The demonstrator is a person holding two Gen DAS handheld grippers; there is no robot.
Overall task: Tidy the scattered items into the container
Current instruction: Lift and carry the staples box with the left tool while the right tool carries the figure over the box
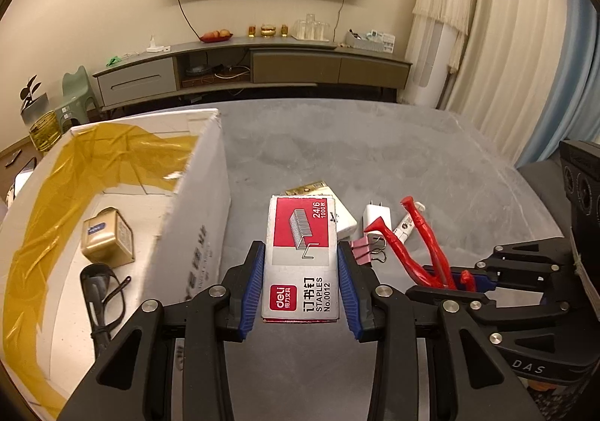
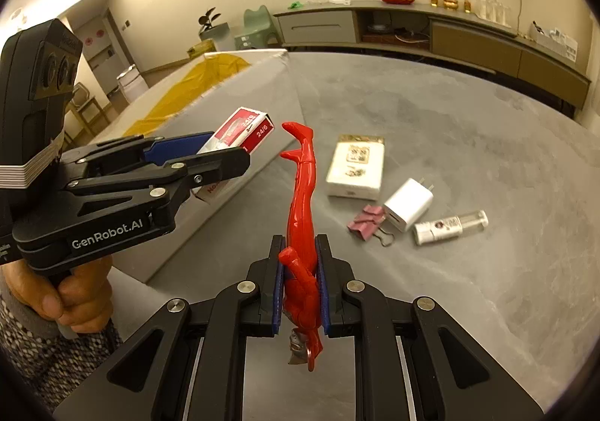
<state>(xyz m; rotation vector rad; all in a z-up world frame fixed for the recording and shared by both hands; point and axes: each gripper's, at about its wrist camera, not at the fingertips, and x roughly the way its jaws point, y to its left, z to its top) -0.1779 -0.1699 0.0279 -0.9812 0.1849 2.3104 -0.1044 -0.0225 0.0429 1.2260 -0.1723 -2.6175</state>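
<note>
My left gripper (image 1: 301, 271) is shut on a red and grey box of staples (image 1: 300, 252), held above the grey table just right of the white cardboard box (image 1: 195, 218). From the right wrist view the same left gripper (image 2: 225, 155) and staples box (image 2: 243, 132) hang beside the cardboard box wall (image 2: 255, 113). My right gripper (image 2: 300, 267) is shut on a red toy figure (image 2: 302, 196), gripped at its torso with its legs pointing forward. The figure (image 1: 416, 241) also shows in the left view.
Inside the cardboard box lie a gold case (image 1: 107, 237) and black glasses (image 1: 101, 293). On the table (image 2: 450, 121) rest a white packet (image 2: 356, 170), a white charger (image 2: 407, 203), a pink binder clip (image 2: 367, 222) and a small clear bottle (image 2: 450, 226). A person's hand (image 2: 71, 289) holds the left gripper.
</note>
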